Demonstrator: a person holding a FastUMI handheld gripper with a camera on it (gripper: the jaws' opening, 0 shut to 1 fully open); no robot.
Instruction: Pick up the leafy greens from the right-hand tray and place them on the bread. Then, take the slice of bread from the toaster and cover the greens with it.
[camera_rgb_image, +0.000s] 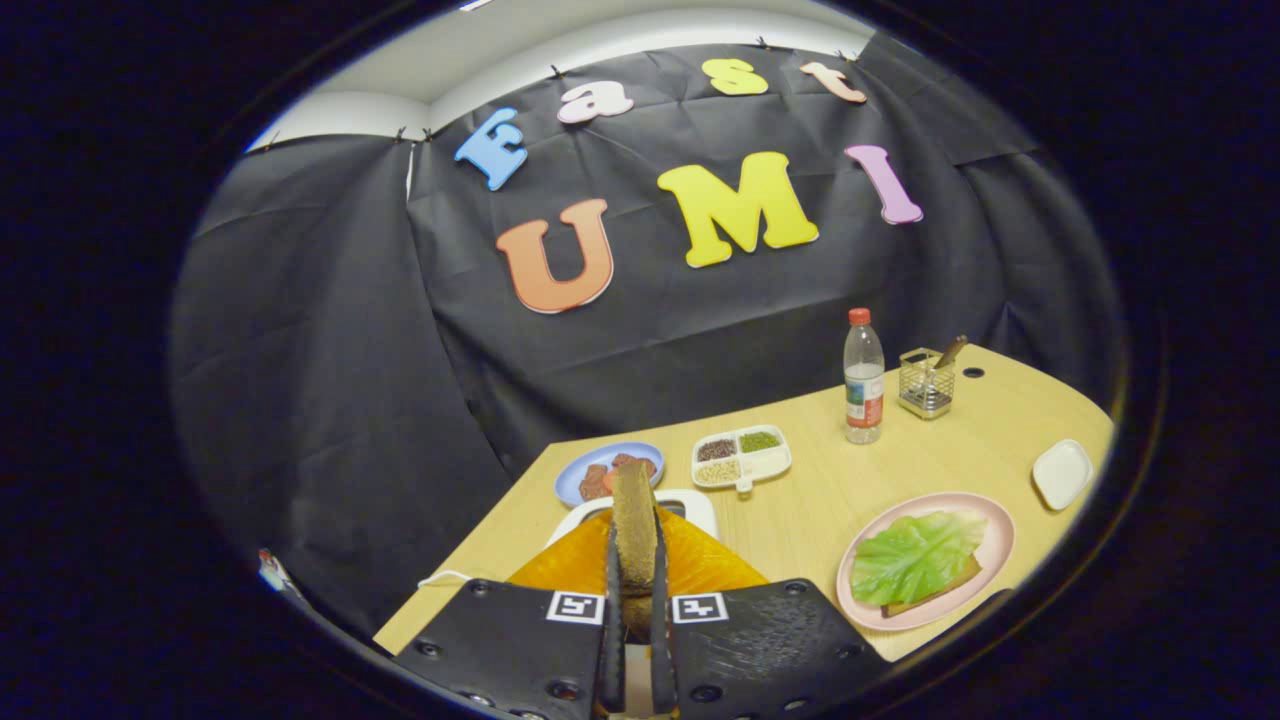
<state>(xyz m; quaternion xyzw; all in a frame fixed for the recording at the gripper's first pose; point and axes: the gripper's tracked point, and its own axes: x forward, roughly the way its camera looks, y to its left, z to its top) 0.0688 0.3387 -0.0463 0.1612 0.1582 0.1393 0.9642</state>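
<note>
My gripper (634, 560) is shut on a brown slice of bread (634, 515), held upright on edge between the two fingers. Right under it stands the toaster (690, 565), orange on its side with a white top. Off to the right of the fingers, a pink plate (996, 555) carries another bread slice (940, 592) with a green leaf (915, 555) spread over it.
Beyond the toaster sit a blue plate (575, 478) with reddish pieces and a white divided dish (742, 459) of seeds. Further right stand a water bottle (863, 378), a wire basket (925, 383) and a small white dish (1062, 472). The wooden table (820, 500) ends left of the toaster.
</note>
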